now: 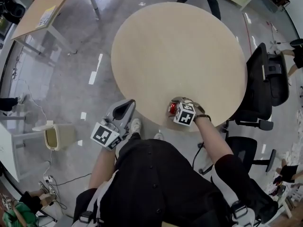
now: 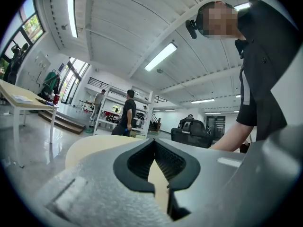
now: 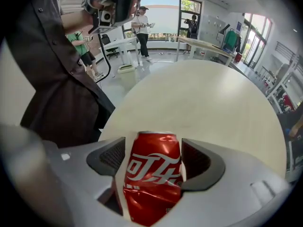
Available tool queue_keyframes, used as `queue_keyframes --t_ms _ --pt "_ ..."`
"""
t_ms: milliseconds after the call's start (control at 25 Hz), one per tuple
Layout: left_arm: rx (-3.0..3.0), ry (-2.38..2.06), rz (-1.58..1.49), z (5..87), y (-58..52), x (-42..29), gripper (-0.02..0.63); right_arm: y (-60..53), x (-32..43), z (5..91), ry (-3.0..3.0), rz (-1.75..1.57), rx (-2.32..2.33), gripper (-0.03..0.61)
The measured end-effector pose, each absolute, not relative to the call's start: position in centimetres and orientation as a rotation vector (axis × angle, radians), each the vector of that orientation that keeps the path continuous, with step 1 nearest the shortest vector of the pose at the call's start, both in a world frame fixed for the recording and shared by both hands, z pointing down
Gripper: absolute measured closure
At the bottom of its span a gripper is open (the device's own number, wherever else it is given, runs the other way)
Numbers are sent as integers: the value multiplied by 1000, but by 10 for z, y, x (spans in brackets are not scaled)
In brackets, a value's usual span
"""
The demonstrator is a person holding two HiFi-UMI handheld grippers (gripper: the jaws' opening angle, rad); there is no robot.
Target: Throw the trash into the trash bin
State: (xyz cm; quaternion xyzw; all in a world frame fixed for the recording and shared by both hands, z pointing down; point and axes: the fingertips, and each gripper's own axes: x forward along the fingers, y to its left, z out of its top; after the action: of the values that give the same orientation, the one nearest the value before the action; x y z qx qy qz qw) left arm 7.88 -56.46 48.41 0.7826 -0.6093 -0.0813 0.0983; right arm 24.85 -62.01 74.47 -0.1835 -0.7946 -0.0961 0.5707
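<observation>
Cola can point(image 3: 151, 174), red and dented, sits near the round table's point(image 1: 180, 46) edge between the right gripper's point(image 3: 152, 148) wide-open jaws. Left gripper point(image 2: 154, 143) is closed on nothing. The beige trash bin point(image 1: 59, 136) stands on the floor, its contents unclear.

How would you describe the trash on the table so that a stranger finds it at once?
Start at the large round beige table and go to its edge nearest the person. There a red cola can sits between the open jaws of the right gripper. It is the only red, dented thing on the table.
</observation>
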Motion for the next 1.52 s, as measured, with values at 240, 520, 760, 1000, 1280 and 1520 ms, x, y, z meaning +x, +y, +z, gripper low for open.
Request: queue_keyframes --t_ms 240,520,760,1000,1280,1520 --pt "2308 -1806 -210 487 -561 77 611 -623 248 752 -1830 -258 -415 236" --pt "2347 -1762 -197 485 -570 84 611 -633 236 722 -2016 -151 -277 244" --pt "2435 -1690 -194 477 -589 92 611 -668 223 652 -2318 -41 25 244" --pt "2525 -1631 -167 472 -616 114 611 -693 239 566 -2582 36 262 244" --pt "2606 -1529 -194 455 -647 153 611 -701 280 486 -2852 176 513 243" --pt "2596 -1519 -159 451 -657 175 611 -702 308 452 -3014 276 618 242"
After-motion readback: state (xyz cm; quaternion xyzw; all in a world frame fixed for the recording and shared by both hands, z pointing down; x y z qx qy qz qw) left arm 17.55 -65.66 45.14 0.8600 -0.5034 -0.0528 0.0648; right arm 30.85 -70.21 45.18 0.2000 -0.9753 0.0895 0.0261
